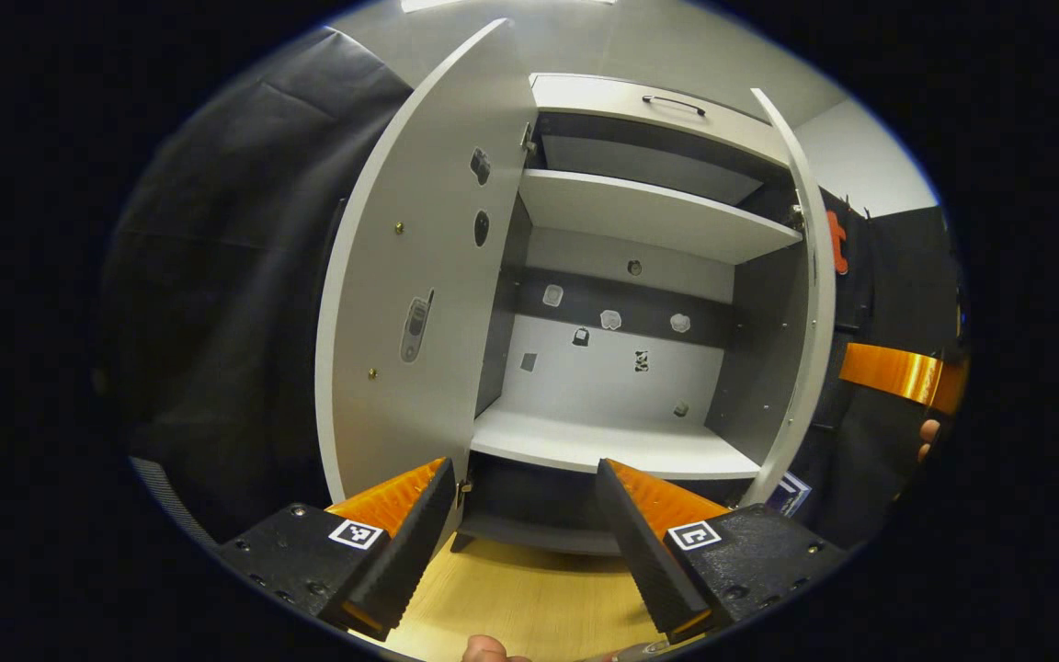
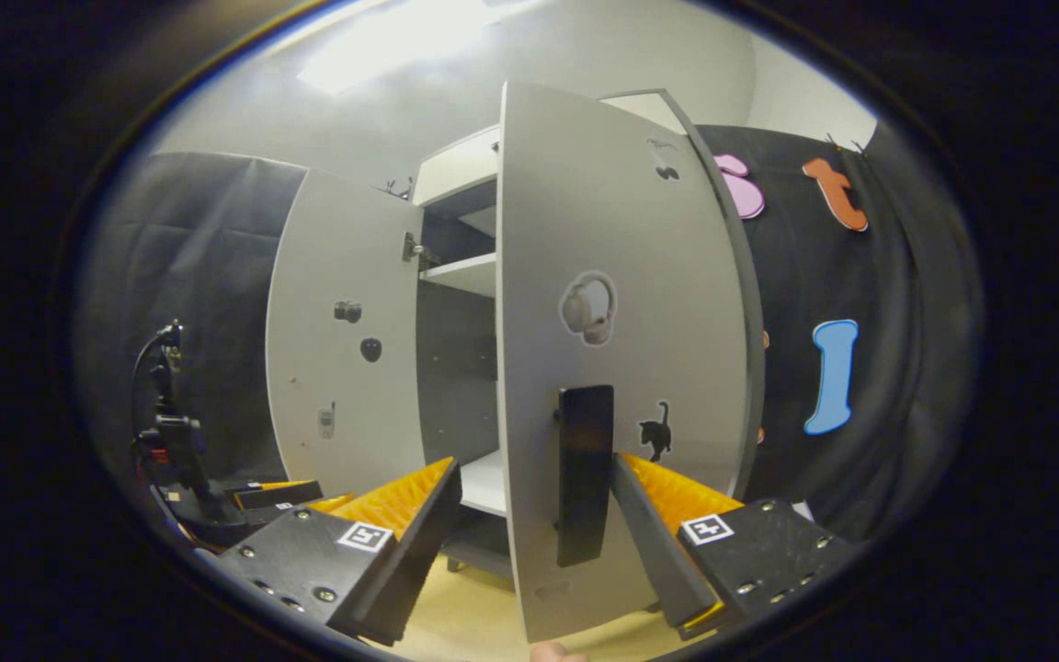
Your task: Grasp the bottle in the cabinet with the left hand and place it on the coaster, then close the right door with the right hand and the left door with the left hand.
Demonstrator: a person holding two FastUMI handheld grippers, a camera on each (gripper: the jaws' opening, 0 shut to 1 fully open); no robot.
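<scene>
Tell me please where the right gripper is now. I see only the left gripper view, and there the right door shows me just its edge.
Observer: The right gripper faces the outer side of the right door, with its jaws open.
Operator: Is there a handle on that side?
Observer: Yes, a black handle stands upright low on the door. In the right gripper view it lies between the jaws; whether they touch it I cannot tell.
Operator: Can you see my own gripper from there?
Observer: Yes, the left gripper shows low at the left of that view.
</scene>
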